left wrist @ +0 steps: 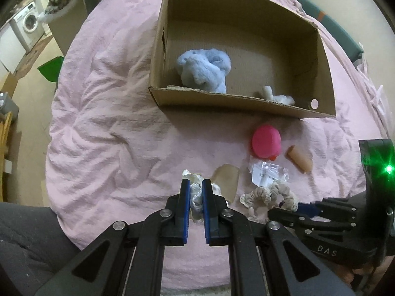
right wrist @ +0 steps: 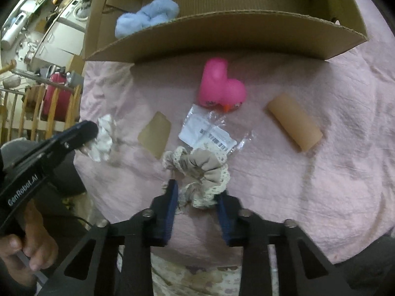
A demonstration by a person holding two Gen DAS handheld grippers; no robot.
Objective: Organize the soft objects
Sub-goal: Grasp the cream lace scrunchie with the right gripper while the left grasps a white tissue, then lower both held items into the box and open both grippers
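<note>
Scrunchies are what both claws are after on the pink bed cover.

From the left wrist: the left claw has its fingers drawn close onto a white scrunchie, clamped on its bunched fabric. Ahead stands the cardboard box with a blue plush toy and a smaller pale fluffy piece already inside. On the cover near the box lie a pink rubber duck, a tan tube, a clear plastic bag with a label and a flat tan card. The right tool's body reads "DAS".

From the right wrist: the right claw stands apart, fingers either side of a beige lace-edged scrunchie, not yet closed on it. The white scrunchie shows in the left claw, whose body reads "GenRobot.AI". The bag carries a barcode label too blurred to read. The duck, tube, card and box with the blue toy lie beyond.

Both scrunchies look light, soft and floppy; I'd pinch across the gathered band, since lace edging alone could slip or stretch.
</note>
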